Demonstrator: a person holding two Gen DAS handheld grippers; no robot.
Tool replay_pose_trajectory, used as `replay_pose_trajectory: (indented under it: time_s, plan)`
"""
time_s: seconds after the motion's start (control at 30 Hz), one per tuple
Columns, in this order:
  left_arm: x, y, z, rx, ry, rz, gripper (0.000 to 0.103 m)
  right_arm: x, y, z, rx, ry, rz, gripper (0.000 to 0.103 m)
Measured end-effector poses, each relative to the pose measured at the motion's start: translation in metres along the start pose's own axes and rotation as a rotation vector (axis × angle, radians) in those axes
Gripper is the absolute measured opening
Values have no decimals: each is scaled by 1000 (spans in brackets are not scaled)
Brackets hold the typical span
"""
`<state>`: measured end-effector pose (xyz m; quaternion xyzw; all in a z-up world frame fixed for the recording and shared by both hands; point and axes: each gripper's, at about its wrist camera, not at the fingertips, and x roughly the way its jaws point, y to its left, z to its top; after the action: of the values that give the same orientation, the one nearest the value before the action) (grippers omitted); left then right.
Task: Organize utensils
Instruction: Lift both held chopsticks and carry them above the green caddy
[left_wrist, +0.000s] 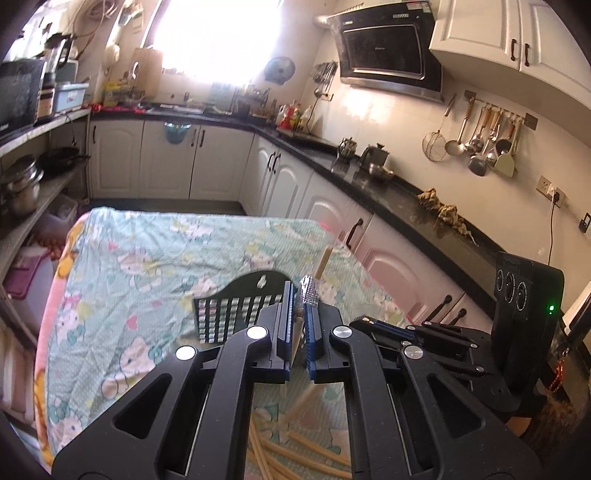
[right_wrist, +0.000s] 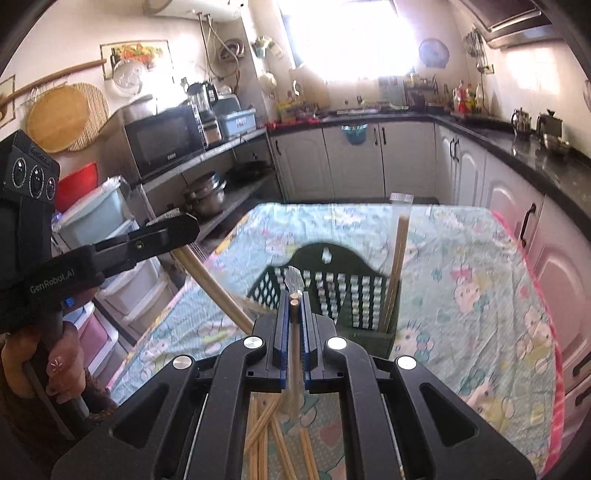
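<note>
Between the fingers of our right tool (right_wrist: 294, 301) we grasp a pair of chopsticks (right_wrist: 294, 300) in a clear wrapper; the round ends point away from the camera, toward the basket (right_wrist: 343, 295). Our left tool (left_wrist: 303, 295) is also clenched, on another pair (left_wrist: 298, 341) whose wrapper tip (left_wrist: 309, 291) stands out past the fingers. In the right view this left tool comes in from the side and its sticks slant down toward the surface. We judge that both pairs are held near one end so that the long part can be aimed at the basket opening.

Just ahead of both tools stands the dark slotted basket, on the surface with its patterned cloth (right_wrist: 461, 266). One wrapped pair (right_wrist: 397, 254) already leans upright in its right corner, with the top well above the rim. Loose chopsticks (right_wrist: 269, 443) lie crossed on the cloth under the tools, near the front edge, so most of the sorting seems not yet done. The next step, we think, is to lower the held pairs into the basket; a slanted stick could catch on the rim or tip the light basket.
</note>
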<state>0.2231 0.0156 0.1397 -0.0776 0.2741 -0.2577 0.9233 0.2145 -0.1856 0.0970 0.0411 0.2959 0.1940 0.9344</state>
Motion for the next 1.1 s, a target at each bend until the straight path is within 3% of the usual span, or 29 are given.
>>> replay_pose_trajectory:
  time_s: [0.63, 0.9, 1.1]
  plan:
    - [-9, -22, 73, 43, -135, 7, 3, -37, -8, 73, -20, -196, -28, 6]
    - [-1, -15, 92, 46, -162, 94, 3, -38, -13, 92, -40, -242, -58, 6]
    - [18, 5, 85, 20, -140, 139, 3, -22, -22, 89, -37, -230, -103, 6]
